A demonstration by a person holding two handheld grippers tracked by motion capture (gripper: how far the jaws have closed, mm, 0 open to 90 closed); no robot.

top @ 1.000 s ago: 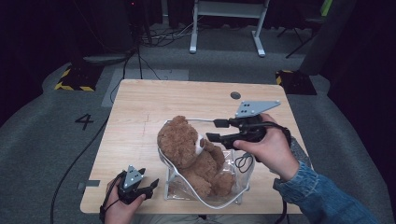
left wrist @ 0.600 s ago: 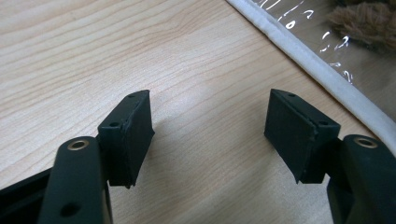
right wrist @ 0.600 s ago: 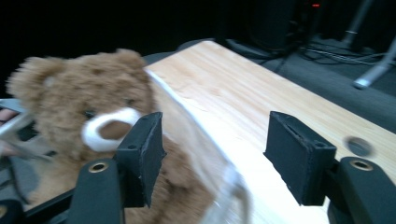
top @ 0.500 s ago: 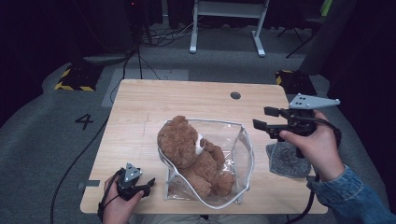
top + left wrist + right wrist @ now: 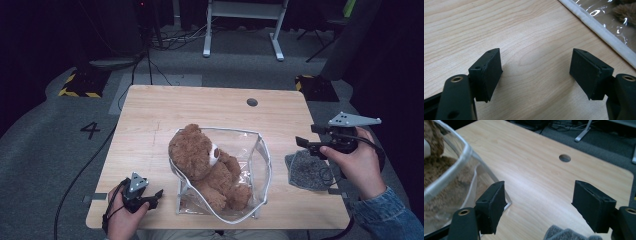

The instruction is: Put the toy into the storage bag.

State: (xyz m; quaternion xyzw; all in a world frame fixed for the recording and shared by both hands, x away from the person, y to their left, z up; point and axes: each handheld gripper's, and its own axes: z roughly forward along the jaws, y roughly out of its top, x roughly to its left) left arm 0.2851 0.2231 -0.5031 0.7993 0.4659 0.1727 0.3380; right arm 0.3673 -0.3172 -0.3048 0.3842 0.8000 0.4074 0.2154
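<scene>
We judge the teddy bear (image 5: 202, 160) light and soft w/ plush fur that compresses, so a pinch on an arm or leg should hold; nothing fragile there. It sits half inside a clear plastic zip bag (image 5: 250, 165) w/ white piping along the rim, head poking out toward the left claw's side. The bag looks thin, floppy and prob. slippery; the piped rim is the stiffest part and, in our view, the best place to take hold, e.g. the corner just ahead and to the left of the right claw (image 5: 539, 205) in the right gripper view.

Left claw (image 5: 536, 72) hangs just over bare tabletop (image 5: 200, 107), jaws wide apart, nothing between them; the bag's edge lies ahead and to its right, near but not touching. Right claw is also spread wide and empty, held above the tabletop's right side. A grey felt-like cloth (image 5: 305, 170) lies right below it, bag and bear off to its left.

Surface: pale wood-grain laminate, smooth, w/ a round cable hole (image 5: 564, 158) ahead of the right claw; we expect the bag to slide easily on it. Room is dim: grey carpet, a "4" marking (image 5: 92, 130), cables, hazard-striped blocks (image 5: 80, 85), white desk legs (image 5: 242, 30) at the back
</scene>
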